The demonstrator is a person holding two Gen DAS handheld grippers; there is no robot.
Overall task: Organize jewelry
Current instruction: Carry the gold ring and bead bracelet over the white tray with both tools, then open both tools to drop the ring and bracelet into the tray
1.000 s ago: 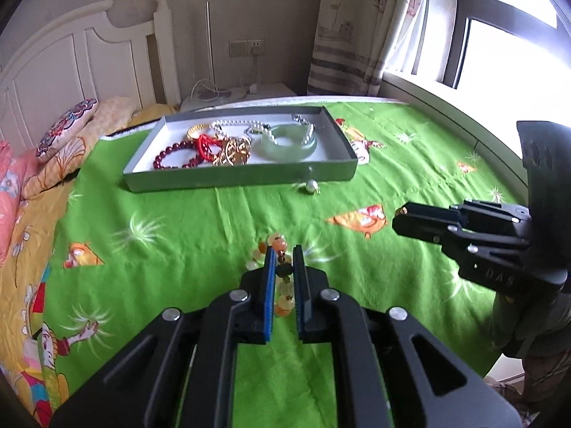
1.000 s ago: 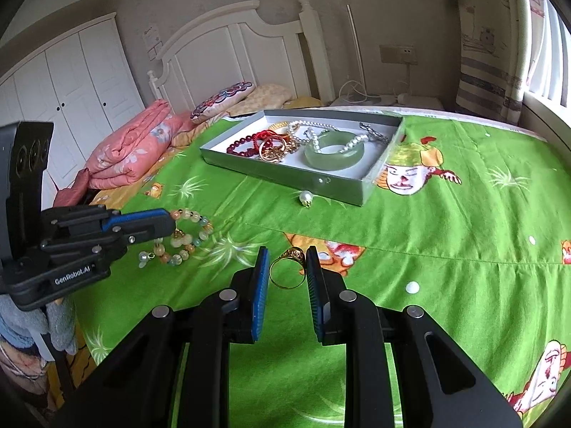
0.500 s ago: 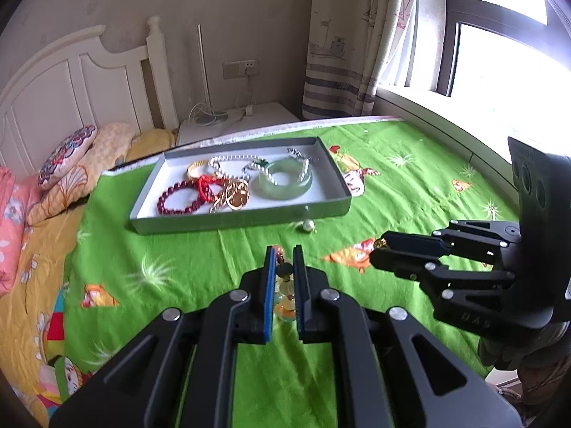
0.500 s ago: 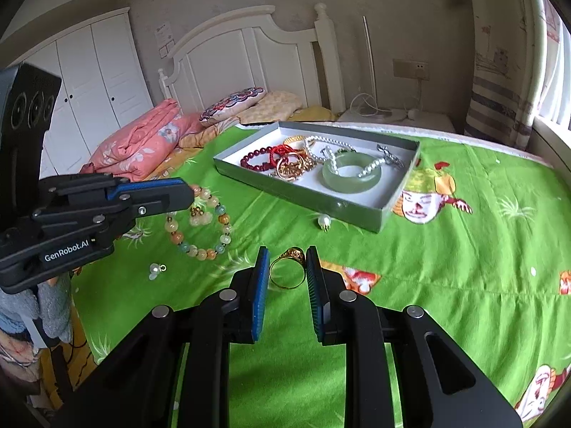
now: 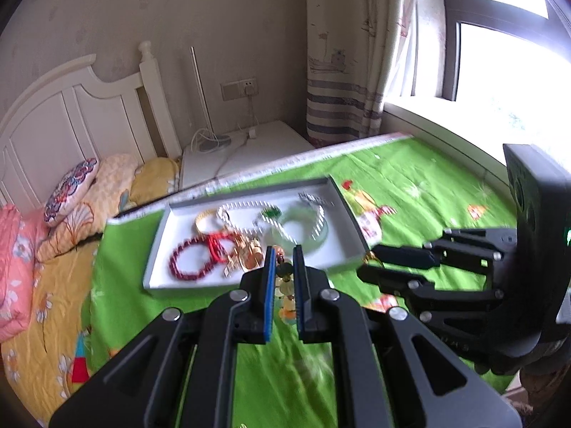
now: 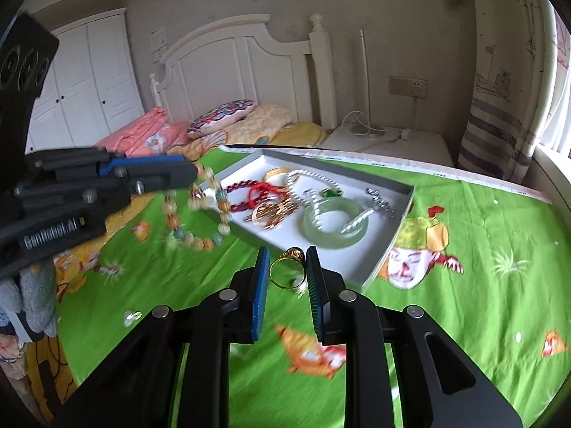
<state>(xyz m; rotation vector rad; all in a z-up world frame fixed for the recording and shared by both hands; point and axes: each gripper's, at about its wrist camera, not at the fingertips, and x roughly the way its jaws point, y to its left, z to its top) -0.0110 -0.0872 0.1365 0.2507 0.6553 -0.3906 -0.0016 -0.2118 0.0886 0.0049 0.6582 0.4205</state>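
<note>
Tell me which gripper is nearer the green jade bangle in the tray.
Right, though narrowly. The right gripper, holding a gold ring, hangs just before the jade bangle; the left gripper, dangling a bead bracelet, hangs beyond the tray's far side.

We count two grippers: left gripper [image 6: 194,173] and right gripper [image 6: 287,274]. One grey tray [image 6: 389,246] lies far centre on the bed. One beaded bracelet [image 6: 194,214] hangs left; one gold ring [image 6: 287,271] sits near centre. In the tray we count one jade bangle [image 6: 335,226], one dark red bead bracelet [image 5: 192,262] and one pearl strand [image 5: 246,214]. The rest of its contents lie too tangled for counting.
</note>
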